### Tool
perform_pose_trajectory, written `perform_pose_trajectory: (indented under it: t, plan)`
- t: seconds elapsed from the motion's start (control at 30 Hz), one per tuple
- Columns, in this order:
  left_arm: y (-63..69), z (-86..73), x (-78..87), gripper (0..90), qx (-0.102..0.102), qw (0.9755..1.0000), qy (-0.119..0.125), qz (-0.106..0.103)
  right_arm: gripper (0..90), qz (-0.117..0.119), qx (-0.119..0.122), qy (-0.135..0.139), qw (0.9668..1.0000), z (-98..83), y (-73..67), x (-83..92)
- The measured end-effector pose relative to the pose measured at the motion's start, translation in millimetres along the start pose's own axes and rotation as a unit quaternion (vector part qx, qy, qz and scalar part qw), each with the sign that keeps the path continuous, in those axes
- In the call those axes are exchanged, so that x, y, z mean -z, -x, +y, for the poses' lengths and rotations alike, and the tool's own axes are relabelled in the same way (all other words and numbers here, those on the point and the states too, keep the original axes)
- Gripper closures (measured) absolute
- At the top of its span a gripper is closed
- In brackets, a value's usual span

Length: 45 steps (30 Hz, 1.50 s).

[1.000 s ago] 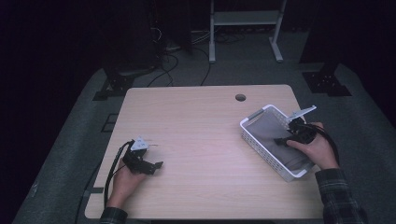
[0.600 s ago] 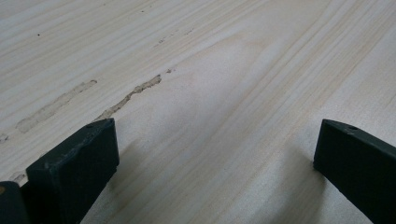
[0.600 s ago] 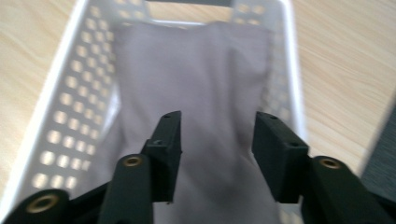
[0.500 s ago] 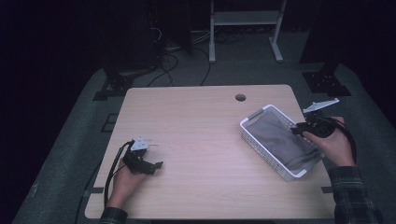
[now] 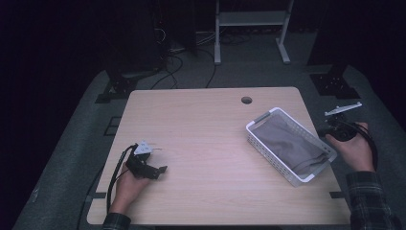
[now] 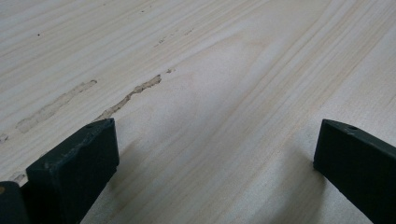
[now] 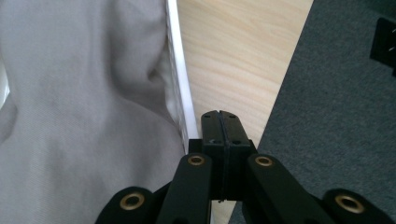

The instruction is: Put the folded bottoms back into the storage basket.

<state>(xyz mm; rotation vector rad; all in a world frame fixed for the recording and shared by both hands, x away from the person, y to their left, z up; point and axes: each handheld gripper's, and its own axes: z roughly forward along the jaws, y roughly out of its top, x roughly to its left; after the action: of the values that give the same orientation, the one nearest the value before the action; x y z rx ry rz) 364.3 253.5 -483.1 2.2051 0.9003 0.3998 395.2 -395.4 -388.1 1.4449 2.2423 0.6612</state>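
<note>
- Worktop: pale wood, rectangular, with a round cable hole near its far edge. Dark grey carpet lies around it; the room beyond is too dark to make out, save for white frame legs and loose cables on the floor.
- Basket: white plastic, slatted walls, set at an angle on the right part of the worktop, its right corner near the worktop's edge. In the right gripper view its white rim runs up the frame, cut off at the top.
- Cloth: grey, folded, lying inside the basket and covering its floor. In the right gripper view the cloth is creased, with its lower part cut off by the frame.
- Right tongs: held in the right hand just off the worktop's right edge, beside the basket and apart from it. In the right gripper view the tongs sit pressed together with nothing between them, having just been closing.
- Left tongs: held in the left hand, low on the worktop's near left part, well apart from the basket. In the left gripper view the tongs stand wide apart over bare wood; both tips are cut off by the frame.
</note>
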Motion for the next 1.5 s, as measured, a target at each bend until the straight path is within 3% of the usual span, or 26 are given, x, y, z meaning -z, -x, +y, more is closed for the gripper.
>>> perform_pose_trajectory:
  t: [0.3,0.53,1.17,1.5]
  plan:
    - [0.0,0.0,0.0,0.0,0.0,1.0,0.0,0.0,89.4,0.007,-0.009,-0.008,0.9999,-3.4,3.1,-5.2]
    - [0.0,0.0,0.0,0.0,0.0,1.0,0.0,0.0,89.4,0.029,-0.002,-0.012,0.9995,-5.0,-5.8,-9.9]
    - [-0.2,0.1,0.0,0.0,-0.001,1.0,0.0,0.0,89.4,0.08,0.028,0.002,0.9964,-9.3,-51.7,-9.4]
    - [0.1,0.0,-0.2,0.0,0.001,1.0,0.001,0.0,89.3,0.1,0.061,0.017,0.993,-2.4,-84.3,-3.3]
